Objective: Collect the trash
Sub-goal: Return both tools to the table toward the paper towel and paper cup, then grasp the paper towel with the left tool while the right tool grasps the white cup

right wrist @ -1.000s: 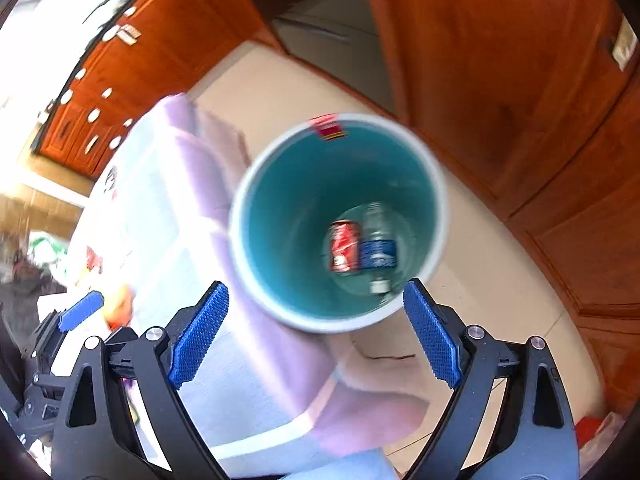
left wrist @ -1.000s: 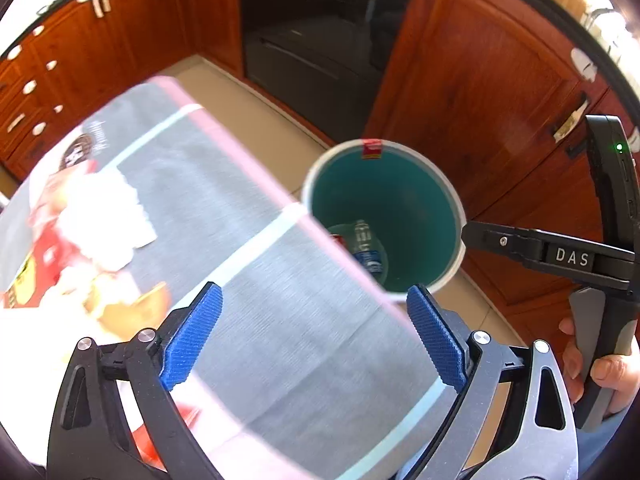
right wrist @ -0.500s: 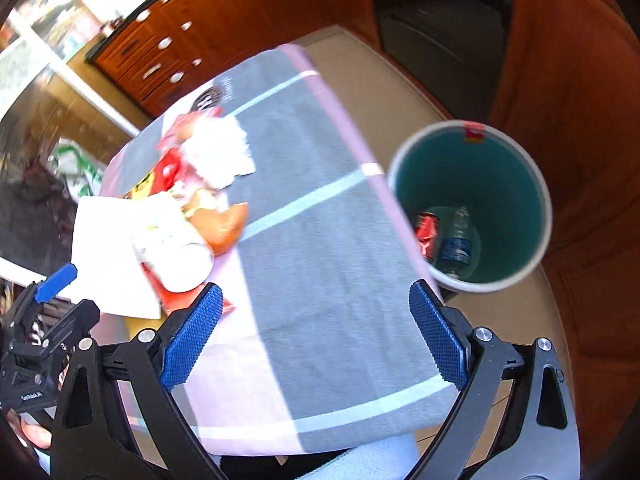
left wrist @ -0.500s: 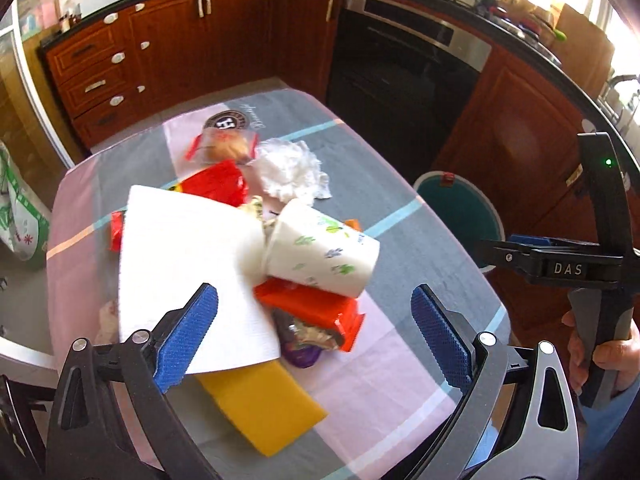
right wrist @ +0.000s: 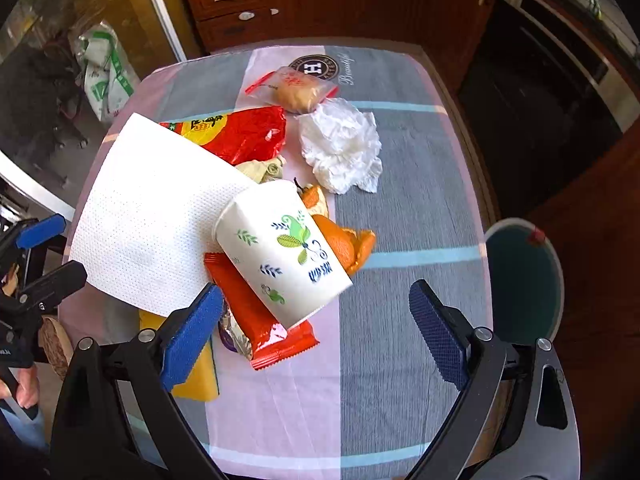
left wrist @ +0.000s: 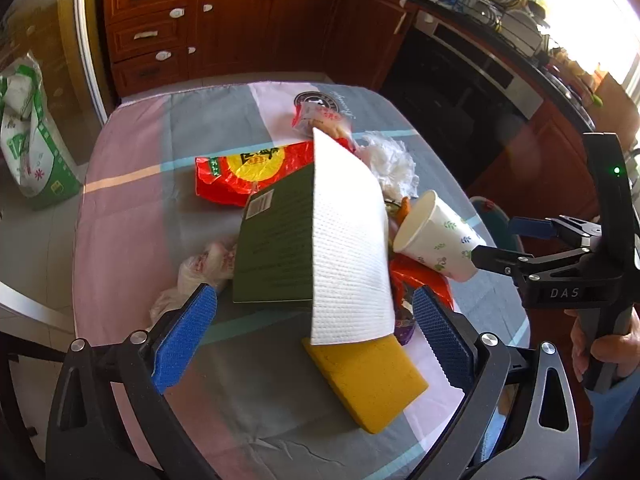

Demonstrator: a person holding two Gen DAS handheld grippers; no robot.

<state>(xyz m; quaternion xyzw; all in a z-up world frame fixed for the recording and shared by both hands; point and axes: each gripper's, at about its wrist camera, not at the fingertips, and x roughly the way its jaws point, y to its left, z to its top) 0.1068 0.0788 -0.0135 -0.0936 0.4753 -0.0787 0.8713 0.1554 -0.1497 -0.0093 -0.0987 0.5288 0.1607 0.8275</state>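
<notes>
Both tongs hang above the littered tabletop (left wrist: pixel 132 216) with their blue pads spread wide and nothing between them: the left tongs (left wrist: pixel 314 338) fill the bottom of the left wrist view, and the right tongs (right wrist: pixel 316 334) fill the bottom of the right wrist view. In the left wrist view the right tongs also show at the right edge, gripped by a hand (left wrist: pixel 600 350). Trash lies heaped in the middle of the striped cloth. A white paper towel (left wrist: pixel 348 240) is draped over a dark green box (left wrist: pixel 276 248), and its lower edge overlaps a yellow sponge (left wrist: pixel 368 384) at lower centre. A paper cup (right wrist: pixel 280 256) printed with leaves lies on its side at the centre of the right wrist view, resting on an orange-red wrapper (right wrist: pixel 260 316) and touching orange peel (right wrist: pixel 344 244) to its right. Behind the heap, toward the top of the frame, sit a red and yellow snack bag (right wrist: pixel 236 136), a crumpled white tissue (right wrist: pixel 340 148) and a clear bag with a bun inside (right wrist: pixel 296 88). A crumpled plastic bag (left wrist: pixel 200 268) lies at the box's left edge. Beyond the right edge of the tabletop, at centre right of the right wrist view, a teal trash bin (right wrist: pixel 524 280) stands on the floor beside wooden cabinets (left wrist: pixel 224 20).
</notes>
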